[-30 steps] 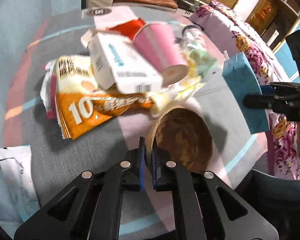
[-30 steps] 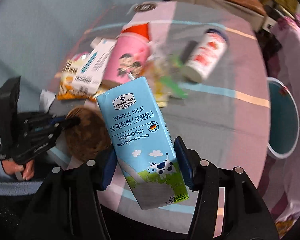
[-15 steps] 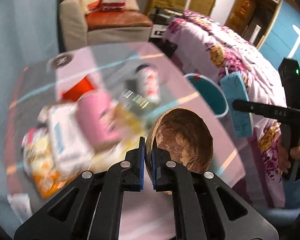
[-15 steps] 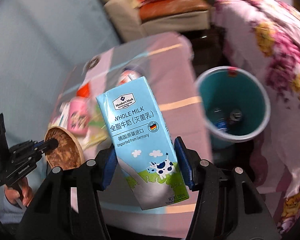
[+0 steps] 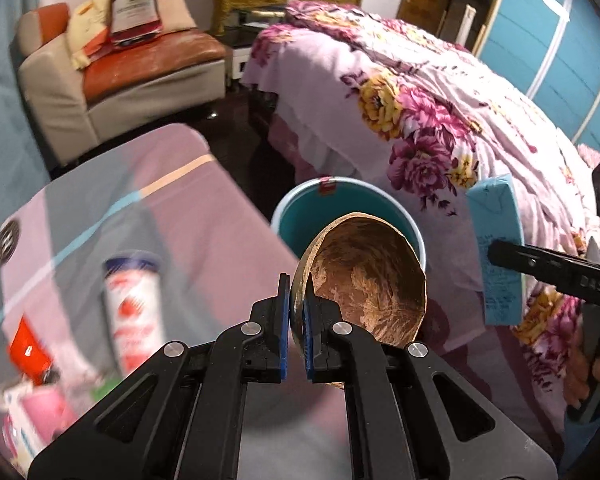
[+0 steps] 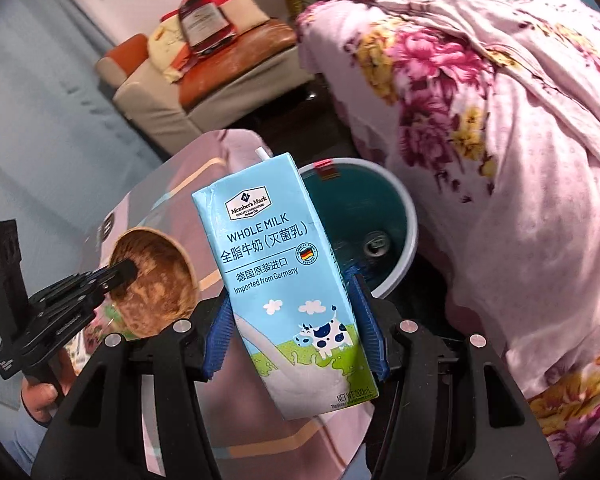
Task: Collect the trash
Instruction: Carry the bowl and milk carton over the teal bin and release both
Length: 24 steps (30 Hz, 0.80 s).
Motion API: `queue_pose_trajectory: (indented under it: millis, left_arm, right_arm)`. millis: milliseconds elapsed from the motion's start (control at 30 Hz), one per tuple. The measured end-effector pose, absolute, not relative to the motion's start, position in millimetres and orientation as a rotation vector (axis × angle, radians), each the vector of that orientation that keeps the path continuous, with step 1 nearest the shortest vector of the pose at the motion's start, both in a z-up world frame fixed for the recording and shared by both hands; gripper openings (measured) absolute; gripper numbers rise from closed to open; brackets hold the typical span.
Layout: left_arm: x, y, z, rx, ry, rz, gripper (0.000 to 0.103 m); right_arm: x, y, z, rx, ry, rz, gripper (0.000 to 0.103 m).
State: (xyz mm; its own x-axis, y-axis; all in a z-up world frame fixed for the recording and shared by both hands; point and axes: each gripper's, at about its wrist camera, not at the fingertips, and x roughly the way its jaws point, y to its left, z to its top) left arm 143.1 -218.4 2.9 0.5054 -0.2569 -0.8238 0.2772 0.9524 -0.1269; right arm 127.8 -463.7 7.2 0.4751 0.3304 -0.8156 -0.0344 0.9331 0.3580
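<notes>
My left gripper is shut on the rim of a brown coconut-shell bowl, held in the air in front of a teal trash bin on the floor. My right gripper is shut on a light blue whole-milk carton, held upright just before the same bin, which has a can inside. The bowl also shows in the right wrist view, and the carton shows in the left wrist view.
A table with a pink and grey cloth carries a red-and-white can, a pink cup and wrappers at the left. A bed with a floral cover lies behind the bin. An armchair stands at the back.
Both grippers have swung away from the trash pile on the table towards the teal bin, each carrying its object. The bin is now close ahead in both views.
</notes>
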Motion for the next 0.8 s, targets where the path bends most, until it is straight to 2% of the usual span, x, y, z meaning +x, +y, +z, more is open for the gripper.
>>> queue_pose_trajectory:
  millis: [500,800]
  left_arm:
    - [218.0,-286.7,-68.3,0.171,1.100,-0.398,0.007]
    - [211.5,-296.4,-91.2,0.195,1.158,-0.430,0.019]
  right_arm:
    - [171.3,-477.4,-26.1,0.348,1.108,0.181,0.053]
    - [176.2,-472.6,-29.7,0.341,1.121,0.185,0.053]
